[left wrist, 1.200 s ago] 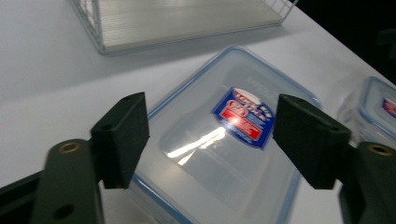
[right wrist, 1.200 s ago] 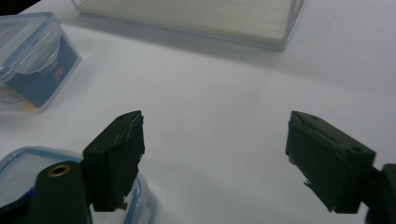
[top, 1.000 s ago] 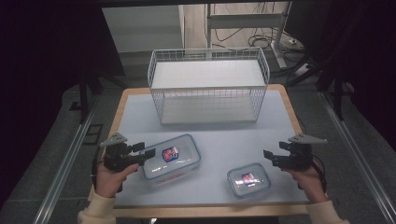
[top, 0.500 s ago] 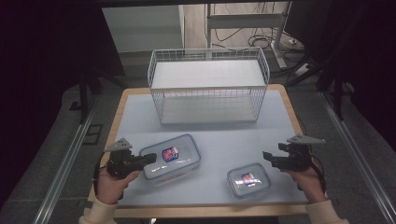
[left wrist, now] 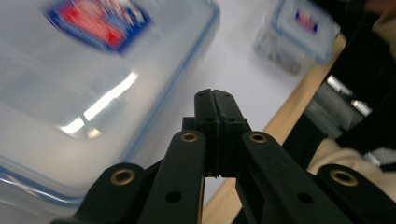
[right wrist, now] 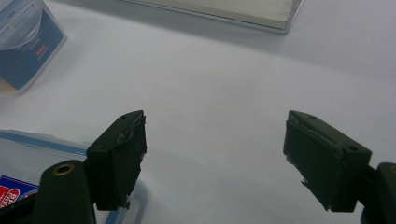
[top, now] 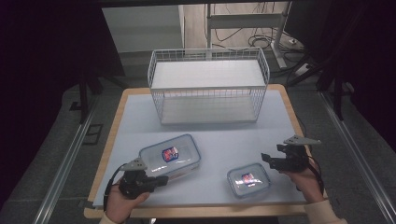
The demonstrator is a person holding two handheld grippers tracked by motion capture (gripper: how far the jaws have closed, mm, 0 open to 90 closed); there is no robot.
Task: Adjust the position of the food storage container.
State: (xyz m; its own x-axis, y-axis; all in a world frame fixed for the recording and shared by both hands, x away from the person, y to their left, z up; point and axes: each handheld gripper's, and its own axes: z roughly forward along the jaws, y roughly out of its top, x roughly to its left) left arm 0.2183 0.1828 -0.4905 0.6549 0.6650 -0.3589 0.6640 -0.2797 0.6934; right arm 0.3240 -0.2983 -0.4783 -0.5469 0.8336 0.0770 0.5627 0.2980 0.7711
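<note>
Both of my grippers are low over the table (top: 219,135), but only the left gripper (top: 161,179) has changed: a second ago its jaws stood open beside the left edge of the large container (top: 170,156), and now they have closed fully, pad against pad, with nothing between them. In the left gripper view I see the closed tips in front of the near edge of this container, just beside its blue-rimmed lid, and I cannot tell if they touch it. My left hand has also come nearer to me and lower. I judge that I will use the closed tips to push the container or press on its lid, not to grasp it. The right gripper (top: 268,160) keeps its place with jaws wide apart and empty, just beside the small container (top: 248,179). The wire basket (top: 208,86) waits at the far side.
</note>
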